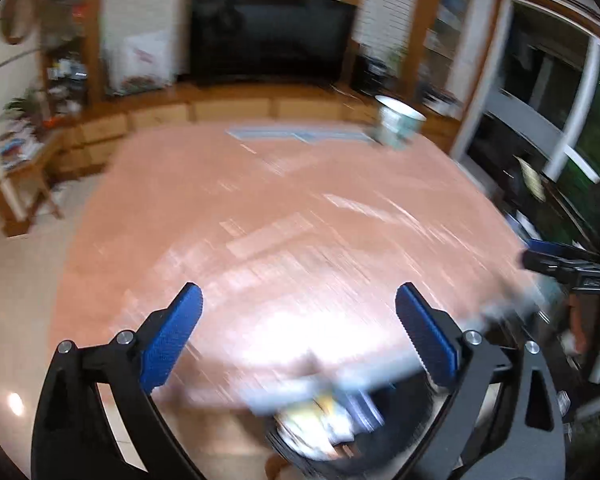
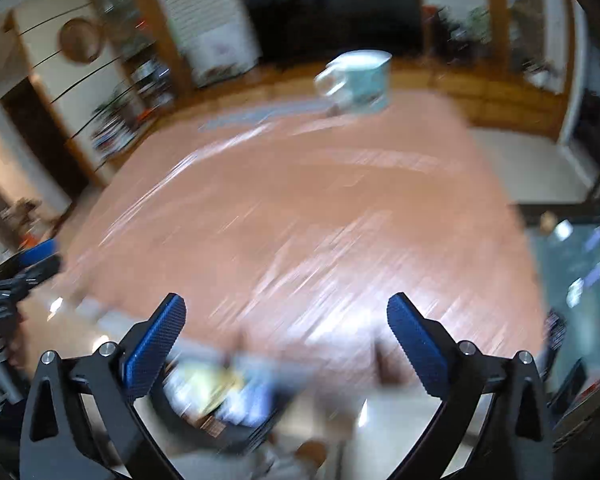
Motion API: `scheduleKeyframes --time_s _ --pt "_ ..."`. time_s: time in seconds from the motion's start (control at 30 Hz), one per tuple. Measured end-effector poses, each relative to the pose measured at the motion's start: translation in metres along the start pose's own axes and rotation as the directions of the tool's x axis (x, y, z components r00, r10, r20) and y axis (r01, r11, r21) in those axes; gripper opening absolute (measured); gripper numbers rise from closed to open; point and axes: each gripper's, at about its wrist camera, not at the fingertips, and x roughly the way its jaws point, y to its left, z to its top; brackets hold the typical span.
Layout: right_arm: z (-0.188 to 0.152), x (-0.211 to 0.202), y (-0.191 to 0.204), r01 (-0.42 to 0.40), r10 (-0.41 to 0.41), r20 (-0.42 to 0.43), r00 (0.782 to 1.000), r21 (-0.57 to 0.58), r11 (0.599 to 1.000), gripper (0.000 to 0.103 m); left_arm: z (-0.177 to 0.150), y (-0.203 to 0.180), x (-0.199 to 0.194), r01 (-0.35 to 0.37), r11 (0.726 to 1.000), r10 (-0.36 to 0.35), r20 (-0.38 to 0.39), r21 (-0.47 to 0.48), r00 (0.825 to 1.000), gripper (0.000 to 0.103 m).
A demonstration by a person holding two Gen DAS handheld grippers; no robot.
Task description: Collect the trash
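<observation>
Trash lies in a dark round bin at the near edge of the table, a jumble of yellow, white and blue scraps too blurred to name one by one. In the right wrist view the same trash shows in the bin, again hard against the table's near edge and just below the left finger of that tool.

Over the table's near edge the left gripper hangs with its blue pads spread wide and nothing between them. The right gripper is spread just as wide above the table, likewise holding nothing. Its dark body also pokes into the left wrist view at the table's right side.

At the table's far side stands a pale mug, its handle clear in the right wrist view. Beside the mug, also on the table's far side, lies a flat bluish sheet. Beyond the table a dark television sits on a wooden cabinet.
</observation>
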Motion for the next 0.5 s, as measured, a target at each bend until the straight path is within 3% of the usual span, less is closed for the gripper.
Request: scheduleKeyframes --time_s 0.1,0.3,0.5 --pt "0.037 0.022 -0.028 0.093 -0.095 0.063 0.994 0.034 0.995 0.099 0.034 0.031 0.034 -0.111 0.993 0.112 0.013 -0.05 0.994 0.098" --pt "0.084 0.09 -0.073 0.248 -0.249 0.04 0.968 0.034 0.968 0.099 0.073 0.088 0.108 -0.186 0.976 0.18 -0.059 -0.116 0.982 0.098" --pt "0.114 0.127 -0.102 0.316 -0.322 0.039 0.946 0.103 0.943 0.099 0.096 0.14 0.154 -0.224 0.964 0.21 -0.109 -0.141 0.972 0.098"
